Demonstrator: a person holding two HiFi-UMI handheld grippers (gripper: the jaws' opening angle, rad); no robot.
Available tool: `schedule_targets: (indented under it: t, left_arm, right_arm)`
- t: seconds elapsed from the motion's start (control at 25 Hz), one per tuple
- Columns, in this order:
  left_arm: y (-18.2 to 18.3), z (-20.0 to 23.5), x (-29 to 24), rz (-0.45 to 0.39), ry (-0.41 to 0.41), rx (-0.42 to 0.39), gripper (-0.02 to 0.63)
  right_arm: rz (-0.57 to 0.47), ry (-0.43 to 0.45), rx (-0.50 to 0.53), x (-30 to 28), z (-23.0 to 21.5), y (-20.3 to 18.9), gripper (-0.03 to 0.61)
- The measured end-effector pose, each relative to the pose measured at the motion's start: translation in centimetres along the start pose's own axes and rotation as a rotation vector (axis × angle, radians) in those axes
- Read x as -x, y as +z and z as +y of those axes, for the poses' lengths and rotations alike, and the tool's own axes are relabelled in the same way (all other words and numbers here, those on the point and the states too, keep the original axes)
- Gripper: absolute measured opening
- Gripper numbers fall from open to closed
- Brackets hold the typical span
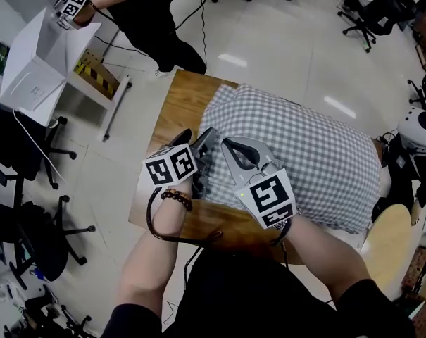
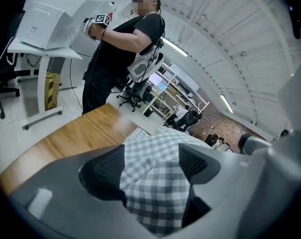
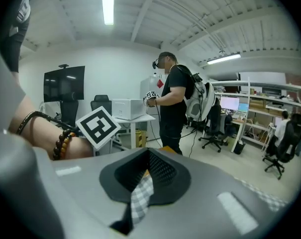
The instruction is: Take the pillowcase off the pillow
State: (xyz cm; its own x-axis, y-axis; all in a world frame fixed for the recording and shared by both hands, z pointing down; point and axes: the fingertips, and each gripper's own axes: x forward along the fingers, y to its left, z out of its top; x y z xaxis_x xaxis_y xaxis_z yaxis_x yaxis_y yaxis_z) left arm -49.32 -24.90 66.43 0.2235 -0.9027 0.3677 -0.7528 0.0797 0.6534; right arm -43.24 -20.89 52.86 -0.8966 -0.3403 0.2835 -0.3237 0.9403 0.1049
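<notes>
1. The pillowcase (image 1: 304,153) is grey-and-white gingham, filled out plump by the pillow inside it, which is fully covered. It lies across a wooden table (image 1: 177,104), with its near-left edge just under both grippers.

2. Handling, as I judge it: the cloth is thin, soft and light, and it will bunch and slide rather than resist. The stuffed pillow is bulky but light and will drag along with the case unless something holds it back. The edge or a corner of the cloth is the best place to grip, as a pinch on the taut middle would probably slip. I cannot tell from here which end is the open one.

3. The right gripper (image 3: 148,166) has its jaws closed together on a narrow fold of the gingham, and a strip of the cloth hangs out below the pads.

4. The left gripper (image 2: 151,163) has its jaws wide apart. A loose fold of the case lies between them, but the pads (image 2: 103,171) stand clear of it — nothing is gripped yet.

5. In the head view the two grippers sit close together at that same edge, the left one just beside the right.

6. Well beyond the table, another person (image 1: 142,20) stands at a white desk — apart from this work.
</notes>
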Motion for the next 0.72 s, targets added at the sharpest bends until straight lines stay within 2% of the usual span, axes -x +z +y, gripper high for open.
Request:
schedule_targets:
  t: [0.12,0.32,0.56,0.72]
  left_arm:
    - [-0.5,0.7,-1.0,0.014,-0.029,0.058,0.355]
    - [-2.2,2.7,-2.3,0.05,-0.016,0.207,0.364]
    - [-3.2,5.0,-3.0,0.065,0.012,0.263,0.394]
    - [-3.1,6.3,-3.6,0.094,-0.012,0.312,0.42]
  right_arm:
    - [0.034,-0.003,0.019,-1.1,0.3,-1.1,0.002]
    - [0.106,-0.02,0.01,-2.6,0.0,-3.2,0.002]
    - [0.088,-0.017,-0.001,-2.9,0.2,-3.1,0.002]
    - [0.085,-0.013,-0.006,-3.7,0.5,-2.4,0.002]
